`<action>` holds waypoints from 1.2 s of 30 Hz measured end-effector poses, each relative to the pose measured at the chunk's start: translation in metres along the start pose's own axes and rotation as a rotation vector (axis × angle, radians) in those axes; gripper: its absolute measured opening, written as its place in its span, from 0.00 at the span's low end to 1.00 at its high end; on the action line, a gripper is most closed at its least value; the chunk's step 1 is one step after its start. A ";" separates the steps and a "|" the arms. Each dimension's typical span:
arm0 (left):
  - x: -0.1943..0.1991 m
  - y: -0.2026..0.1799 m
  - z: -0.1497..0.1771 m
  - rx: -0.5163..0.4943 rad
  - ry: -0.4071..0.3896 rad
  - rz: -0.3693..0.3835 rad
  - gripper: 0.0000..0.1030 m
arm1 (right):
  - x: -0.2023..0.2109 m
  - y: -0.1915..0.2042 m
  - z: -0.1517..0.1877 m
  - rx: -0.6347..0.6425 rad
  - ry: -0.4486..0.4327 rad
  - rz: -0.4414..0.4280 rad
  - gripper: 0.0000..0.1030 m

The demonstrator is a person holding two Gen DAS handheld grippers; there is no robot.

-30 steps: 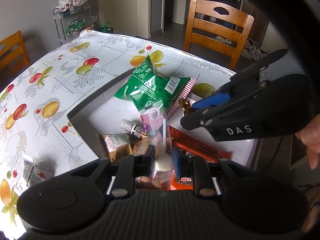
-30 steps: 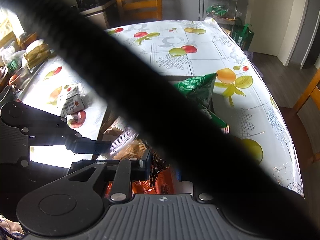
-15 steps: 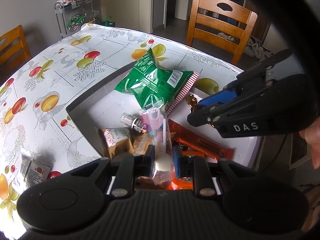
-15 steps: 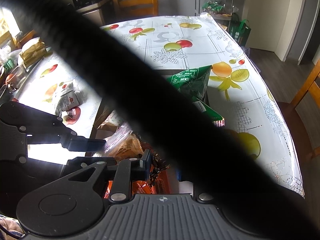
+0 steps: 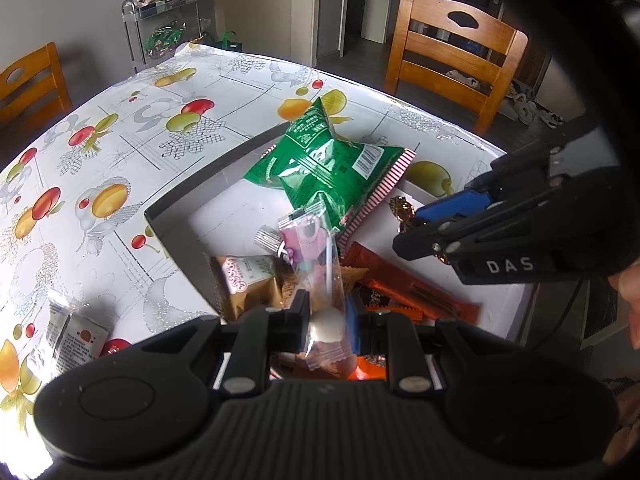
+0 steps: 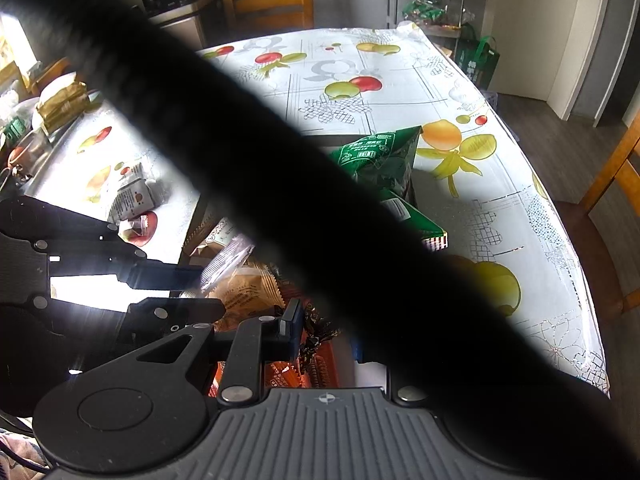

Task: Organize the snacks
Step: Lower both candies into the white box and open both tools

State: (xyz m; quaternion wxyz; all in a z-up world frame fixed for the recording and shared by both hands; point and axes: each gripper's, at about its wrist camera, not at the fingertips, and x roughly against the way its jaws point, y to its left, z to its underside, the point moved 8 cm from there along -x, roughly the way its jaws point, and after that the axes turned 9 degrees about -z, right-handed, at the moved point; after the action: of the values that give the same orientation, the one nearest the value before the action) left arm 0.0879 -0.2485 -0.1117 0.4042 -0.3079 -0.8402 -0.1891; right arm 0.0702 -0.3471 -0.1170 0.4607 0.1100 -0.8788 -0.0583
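A shallow white box [image 5: 224, 220] on the table holds a green chip bag [image 5: 328, 168], a brown packet [image 5: 248, 280], orange bars [image 5: 404, 292] and a foil candy [image 5: 402, 210]. My left gripper [image 5: 327, 316] is shut on a clear-wrapped white lollipop [image 5: 326, 326], held above the box's near end. My right gripper [image 6: 326, 334] is shut on a dark foil-wrapped candy [image 6: 316, 340] over the orange bars [image 6: 296, 372]; in the left wrist view its fingers [image 5: 452, 208] hover at the box's right side. A black cable hides its right finger.
White snack packets [image 5: 76, 332] lie on the fruit-print tablecloth left of the box, also in the right wrist view [image 6: 134, 196]. Wooden chairs [image 5: 452, 56] stand around the table. A wire rack [image 5: 160, 36] with bags stands by the far wall.
Both grippers have lifted slightly and drawn back over the box, each keeping its hold. The snacks in the box have not moved.
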 end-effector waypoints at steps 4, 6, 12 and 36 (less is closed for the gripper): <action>-0.001 0.003 0.001 0.020 0.006 -0.006 0.17 | -0.001 0.000 0.000 -0.002 0.001 0.002 0.24; -0.002 0.005 0.001 0.029 0.011 -0.008 0.17 | -0.001 0.000 0.001 -0.006 0.003 0.004 0.24; -0.006 0.009 0.001 0.055 0.025 -0.014 0.17 | -0.001 -0.002 0.002 -0.011 0.005 0.008 0.24; -0.009 0.005 0.000 0.053 0.029 -0.006 0.17 | -0.002 -0.005 0.006 -0.015 0.014 0.013 0.25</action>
State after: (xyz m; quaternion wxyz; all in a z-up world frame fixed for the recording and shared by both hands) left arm 0.0953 -0.2478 -0.1184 0.4240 -0.2916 -0.8399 -0.1724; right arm 0.0673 -0.3519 -0.1227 0.4679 0.1013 -0.8758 -0.0613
